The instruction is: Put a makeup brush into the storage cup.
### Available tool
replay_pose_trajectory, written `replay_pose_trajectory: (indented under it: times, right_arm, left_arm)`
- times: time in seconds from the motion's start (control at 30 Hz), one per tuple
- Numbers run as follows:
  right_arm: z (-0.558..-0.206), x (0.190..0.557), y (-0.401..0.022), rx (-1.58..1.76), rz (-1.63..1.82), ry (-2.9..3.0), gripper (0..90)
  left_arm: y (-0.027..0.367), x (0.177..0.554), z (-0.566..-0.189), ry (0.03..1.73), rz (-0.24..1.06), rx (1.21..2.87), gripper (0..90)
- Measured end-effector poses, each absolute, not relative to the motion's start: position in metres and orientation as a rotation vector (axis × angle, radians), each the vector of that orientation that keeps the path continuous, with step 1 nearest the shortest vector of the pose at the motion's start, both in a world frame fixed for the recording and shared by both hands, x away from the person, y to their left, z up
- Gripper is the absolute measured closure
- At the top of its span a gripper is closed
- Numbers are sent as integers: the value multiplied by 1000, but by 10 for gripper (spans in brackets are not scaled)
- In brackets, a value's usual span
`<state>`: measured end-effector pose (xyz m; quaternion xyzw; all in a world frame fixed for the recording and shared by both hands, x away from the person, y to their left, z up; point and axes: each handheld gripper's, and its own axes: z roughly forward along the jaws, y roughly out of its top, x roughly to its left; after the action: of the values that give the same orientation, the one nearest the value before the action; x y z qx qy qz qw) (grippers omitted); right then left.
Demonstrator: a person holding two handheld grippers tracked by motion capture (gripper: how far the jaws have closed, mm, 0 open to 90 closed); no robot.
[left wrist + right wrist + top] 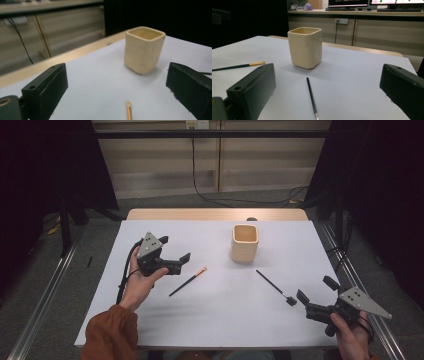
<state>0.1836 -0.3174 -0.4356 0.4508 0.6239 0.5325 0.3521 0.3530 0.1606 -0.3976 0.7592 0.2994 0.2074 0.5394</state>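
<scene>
A cream square cup [245, 243] stands upright on the white table [220, 320], right of centre toward the back. Between the cup and my left gripper [175, 248] lies a black-handled brush with an orange tip [188, 281]. A second thin black brush [275, 287] lies to the right, in front of my right gripper [314, 289]. Both grippers are open and hold nothing. In the left gripper view the cup [144, 49] stands ahead and the orange tip [129, 108] lies between the jaws. The right gripper view has the cup [305, 47], the thin brush [311, 97] and the orange-tipped brush [239, 66].
The table's wooden far edge [217, 214] runs behind the cup. Beyond it are a pale wall and hanging cables [200, 175]. Metal floor rails [40, 305] run along both sides of the table. A person's hands and an orange sleeve [107, 332] come in from below.
</scene>
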Motion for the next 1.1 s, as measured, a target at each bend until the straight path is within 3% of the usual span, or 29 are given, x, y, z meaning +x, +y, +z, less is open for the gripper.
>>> replay_pose_trajectory:
  times: [0.17, 1.1]
  right_arm:
    - [-436, 185, -317, 1161, 1372, 1631, 0]
    - [-436, 184, -317, 1166, 1371, 1647, 1]
  left_arm:
    - [160, 355, -396, 745, 408, 1900, 43]
    - [145, 373, -409, 798, 192, 2403, 79]
